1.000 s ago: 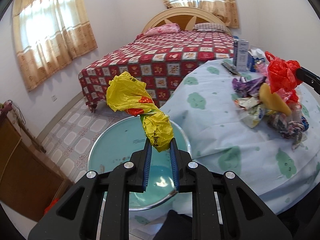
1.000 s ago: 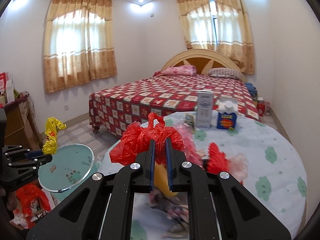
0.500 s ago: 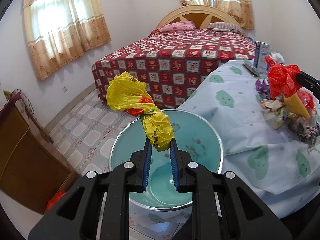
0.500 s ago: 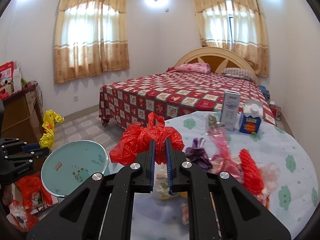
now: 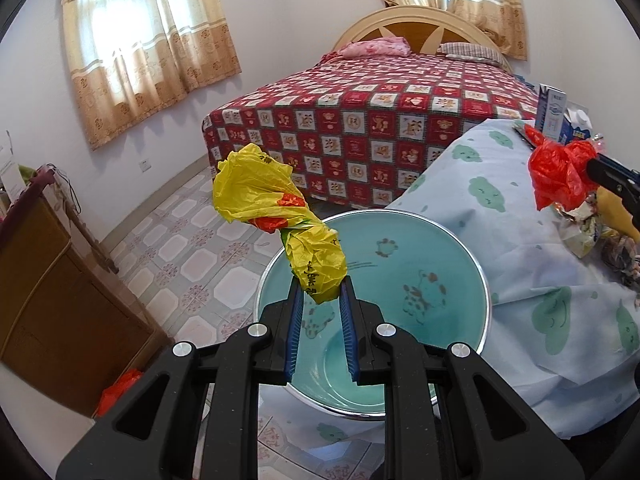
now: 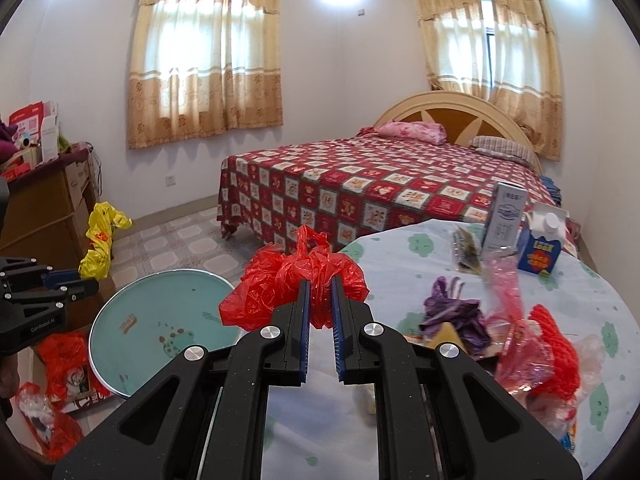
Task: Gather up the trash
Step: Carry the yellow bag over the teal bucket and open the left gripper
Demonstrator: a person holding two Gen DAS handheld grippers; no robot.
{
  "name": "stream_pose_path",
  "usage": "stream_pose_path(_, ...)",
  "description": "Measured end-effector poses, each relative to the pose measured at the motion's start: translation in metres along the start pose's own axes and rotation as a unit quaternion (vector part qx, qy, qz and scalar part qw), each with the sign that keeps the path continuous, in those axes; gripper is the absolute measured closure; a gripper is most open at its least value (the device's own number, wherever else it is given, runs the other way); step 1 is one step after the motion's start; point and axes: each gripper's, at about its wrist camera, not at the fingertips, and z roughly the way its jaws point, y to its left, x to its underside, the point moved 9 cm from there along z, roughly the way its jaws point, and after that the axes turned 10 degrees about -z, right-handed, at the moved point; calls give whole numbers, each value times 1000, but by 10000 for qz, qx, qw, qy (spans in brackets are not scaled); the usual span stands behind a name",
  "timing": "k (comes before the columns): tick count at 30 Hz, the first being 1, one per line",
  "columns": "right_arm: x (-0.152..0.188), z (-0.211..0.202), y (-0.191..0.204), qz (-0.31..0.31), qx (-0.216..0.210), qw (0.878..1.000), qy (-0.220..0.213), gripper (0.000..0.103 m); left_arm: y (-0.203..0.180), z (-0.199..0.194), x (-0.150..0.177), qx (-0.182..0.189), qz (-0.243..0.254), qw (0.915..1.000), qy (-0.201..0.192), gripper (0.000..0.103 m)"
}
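Observation:
My left gripper (image 5: 320, 284) is shut on a crumpled yellow plastic bag (image 5: 276, 216) and holds it above a teal basin (image 5: 400, 280) beside the table. My right gripper (image 6: 320, 284) is shut on a crumpled red plastic bag (image 6: 288, 284) above the table's left edge, near the basin (image 6: 168, 320). The red bag also shows in the left wrist view (image 5: 560, 172), the yellow bag in the right wrist view (image 6: 100, 240). A heap of wrappers and scraps (image 6: 520, 332) lies on the round table with the cloud-print cloth (image 6: 400, 248).
Two cartons (image 6: 520, 224) stand at the table's far side. A bed with a red patterned cover (image 6: 380, 184) is behind. A wooden cabinet (image 5: 48, 300) stands at the left. Red bags (image 6: 64, 364) lie on the tiled floor by the basin.
Both grippers have moved left and back from the table. The left gripper now holds the yellow bag over the basin's middle. The right gripper has carried the red bag toward the table's left edge.

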Motion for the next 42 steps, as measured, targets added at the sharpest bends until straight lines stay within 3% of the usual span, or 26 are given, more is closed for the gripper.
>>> stream_pose_path(18, -5, 34, 39, -310, -339, 9988, 142, 92, 23, 6, 3, -206, -78, 9998, 24, 84)
stream_pose_path(36, 1, 46, 69, -543, -637, 9959, 328, 91, 12, 4, 8, -2, 54, 10000, 47, 82)
stream_pose_path(37, 1, 47, 73, -546, -698, 9955, 329, 89, 9, 3, 8, 38, 81, 10000, 36, 82)
stream_pose_path(40, 5, 50, 79, -567, -813, 9942, 411, 68, -1, 3, 12, 151, 195, 9997, 43, 76)
stream_pose_path(42, 7, 51, 81, -550, -841, 9939, 450, 62, -5, 2, 14, 154, 255, 9996, 28, 61)
